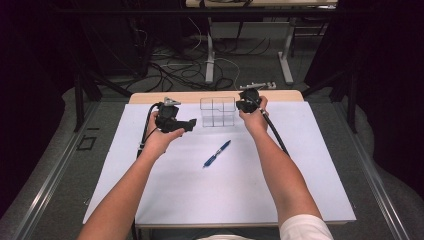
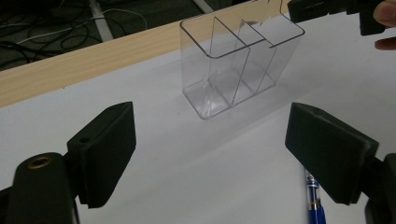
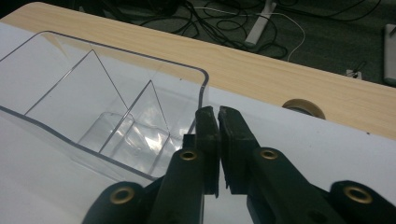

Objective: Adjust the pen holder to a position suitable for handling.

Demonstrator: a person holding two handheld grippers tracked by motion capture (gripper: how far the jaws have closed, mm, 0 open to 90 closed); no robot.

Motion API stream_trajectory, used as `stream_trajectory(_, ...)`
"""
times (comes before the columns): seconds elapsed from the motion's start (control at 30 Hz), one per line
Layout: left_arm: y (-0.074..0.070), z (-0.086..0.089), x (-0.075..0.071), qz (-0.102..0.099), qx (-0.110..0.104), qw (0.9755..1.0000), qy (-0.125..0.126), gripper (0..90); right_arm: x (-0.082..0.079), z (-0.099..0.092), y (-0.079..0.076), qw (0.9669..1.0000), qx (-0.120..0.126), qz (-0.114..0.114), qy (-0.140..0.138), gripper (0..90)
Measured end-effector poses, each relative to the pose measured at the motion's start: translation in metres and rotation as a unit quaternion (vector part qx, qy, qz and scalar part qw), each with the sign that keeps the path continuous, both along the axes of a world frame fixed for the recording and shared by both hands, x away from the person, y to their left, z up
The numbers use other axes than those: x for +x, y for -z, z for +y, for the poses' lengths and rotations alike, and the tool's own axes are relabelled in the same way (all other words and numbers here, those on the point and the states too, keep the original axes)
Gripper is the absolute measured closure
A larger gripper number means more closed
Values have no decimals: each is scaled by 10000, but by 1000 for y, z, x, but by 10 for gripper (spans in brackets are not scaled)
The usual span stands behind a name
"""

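Table point(image 1: 300, 200) — white sheet point(image 1: 225, 190), organizer point(image 1: 218, 112), pen point(image 1: 217, 153)

1. The white table sheet point(image 1: 225, 185) is evenly and brightly lit from above, while the surroundings fall into near black.
2. The forearms and the pen point(image 1: 217, 153) cast soft, faint shadows.
3. The clear organizer point(image 2: 240, 65) catches pale glints.
4. Nearby jaws look slightly soft, and all views are grainy.

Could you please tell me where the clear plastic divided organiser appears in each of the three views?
High view: the clear plastic divided organiser stands at the white mat's far edge, between both hands.
Left gripper view: upper centre.
Right gripper view: left half.
Shared landmark: the light wooden table edge behind it.
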State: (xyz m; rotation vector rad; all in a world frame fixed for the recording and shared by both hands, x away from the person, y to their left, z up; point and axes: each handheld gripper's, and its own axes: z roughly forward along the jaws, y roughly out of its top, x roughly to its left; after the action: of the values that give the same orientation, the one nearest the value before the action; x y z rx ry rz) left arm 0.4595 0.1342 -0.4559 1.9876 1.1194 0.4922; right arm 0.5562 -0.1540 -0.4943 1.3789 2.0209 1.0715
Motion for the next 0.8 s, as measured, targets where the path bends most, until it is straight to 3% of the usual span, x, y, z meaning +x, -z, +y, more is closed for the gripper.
stream_trajectory(0.2,1,-3,1,3,-3,10000,-9,167,-8,-6,-8,10000,46,-73,2,755)
stream_trajectory(0.33,0,-5,3,10,30,10000,3,167,-17,-7,-18,9996,153,-244,-27,666)
stream_trajectory(0.6,-2,-9,3,-36,-3,10000,6,167,-33,-8,-31,9984,397,-329,-221,490)
stream_trajectory(0.8,-1,-11,3,19,75,10000,59,166,-52,-8,-41,9977,397,-382,-383,345)
